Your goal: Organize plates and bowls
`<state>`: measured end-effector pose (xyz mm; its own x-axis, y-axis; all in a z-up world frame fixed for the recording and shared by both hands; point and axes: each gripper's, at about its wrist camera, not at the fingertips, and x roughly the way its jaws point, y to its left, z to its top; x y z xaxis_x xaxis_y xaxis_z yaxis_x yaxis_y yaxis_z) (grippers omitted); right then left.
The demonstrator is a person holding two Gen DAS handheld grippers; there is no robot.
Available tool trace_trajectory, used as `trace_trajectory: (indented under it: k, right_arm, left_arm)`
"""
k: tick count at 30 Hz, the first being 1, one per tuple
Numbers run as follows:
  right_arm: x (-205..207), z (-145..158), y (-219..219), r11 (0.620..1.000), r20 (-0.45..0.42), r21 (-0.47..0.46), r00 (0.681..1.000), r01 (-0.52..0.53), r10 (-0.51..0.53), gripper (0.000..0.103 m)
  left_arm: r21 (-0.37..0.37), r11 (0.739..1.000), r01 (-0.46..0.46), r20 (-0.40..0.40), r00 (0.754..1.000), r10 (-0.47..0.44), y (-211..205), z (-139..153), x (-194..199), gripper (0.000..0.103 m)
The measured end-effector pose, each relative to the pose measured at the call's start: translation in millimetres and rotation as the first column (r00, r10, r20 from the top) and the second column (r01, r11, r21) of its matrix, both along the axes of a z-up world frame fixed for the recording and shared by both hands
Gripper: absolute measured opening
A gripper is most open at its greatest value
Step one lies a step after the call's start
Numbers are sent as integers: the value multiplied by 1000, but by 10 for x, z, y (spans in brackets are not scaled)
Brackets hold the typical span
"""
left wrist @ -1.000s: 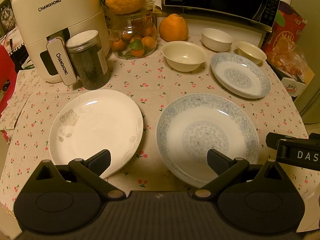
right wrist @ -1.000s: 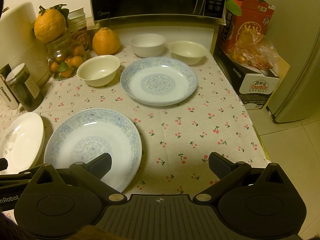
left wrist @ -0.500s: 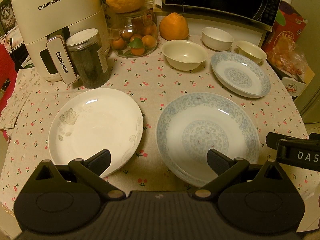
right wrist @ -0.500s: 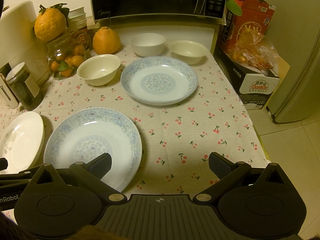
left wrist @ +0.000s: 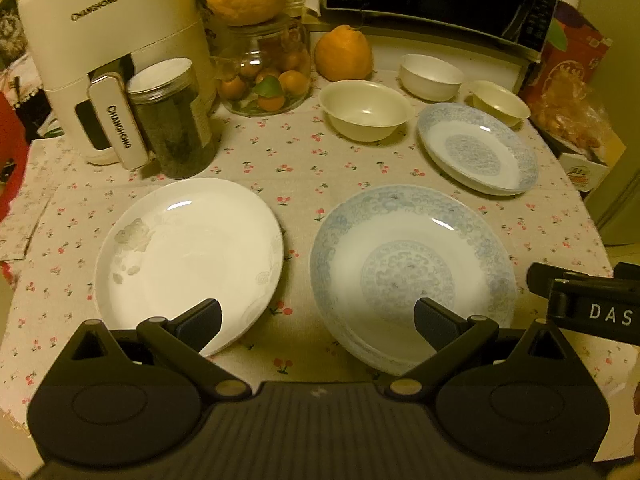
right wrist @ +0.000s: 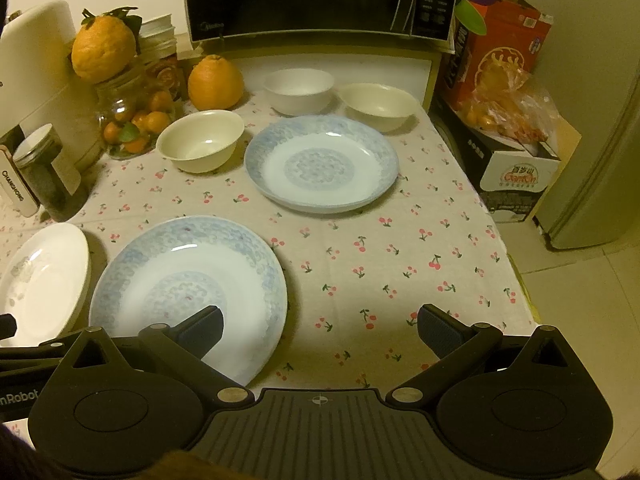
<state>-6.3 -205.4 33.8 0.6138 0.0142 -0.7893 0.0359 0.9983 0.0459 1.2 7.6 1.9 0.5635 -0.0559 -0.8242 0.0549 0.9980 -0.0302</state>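
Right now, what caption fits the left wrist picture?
Open left gripper above white plate and blue-patterned plate on a cherry-print tablecloth.

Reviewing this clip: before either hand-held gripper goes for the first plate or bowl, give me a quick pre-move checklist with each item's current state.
1. Left hand-held gripper open and empty: ok.
2. Right hand-held gripper open and empty: ok.
3. Near blue-patterned plate flat on the tablecloth, nothing on it: ok.
4. White plate apart from the blue one, rims not touching: ok.
5. Three bowls upright and unstacked: ok.
6. Far blue-patterned plate clear of the bowls: cannot tell, its rim looks very close to them.
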Motion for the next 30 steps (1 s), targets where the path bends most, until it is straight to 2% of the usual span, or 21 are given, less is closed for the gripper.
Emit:
trace_trajectory:
  k: [5, 12, 16, 18, 23, 27, 30]
  right_arm:
    - [-47, 62, -13, 998, 43, 48, 999, -32, 30, 103]
    - [-30, 105, -108, 985, 30, 169, 999, -36, 32, 103]
    - [1, 130, -164, 982, 14, 183, 999, -46, 44, 103]
    - [45, 134, -184, 979, -8, 196, 998, -62, 64, 103]
    - [189, 98, -276, 963, -77, 261, 993, -71, 94, 103]
    - [302, 89, -349, 959, -92, 276, 992, -62, 91, 103]
    - [379, 49, -444, 940, -106, 337, 991, -44, 84, 103]
  left_arm:
    - [-73, 997, 21, 10, 1000, -20, 63, 80, 30, 102]
    - [-73, 996, 46, 9, 999, -45, 77, 112, 59, 98]
    - [-31, 997, 68, 1, 998, -68, 88, 95, 107, 99]
    - [-35, 996, 85, -23, 996, -86, 103, 73, 147, 99]
    - [-116, 989, 95, -115, 987, -108, 190, -17, 295, 99]
    - [-142, 984, 106, -128, 984, -124, 208, -8, 373, 99]
    - [-198, 974, 112, -132, 981, -140, 237, 18, 452, 98]
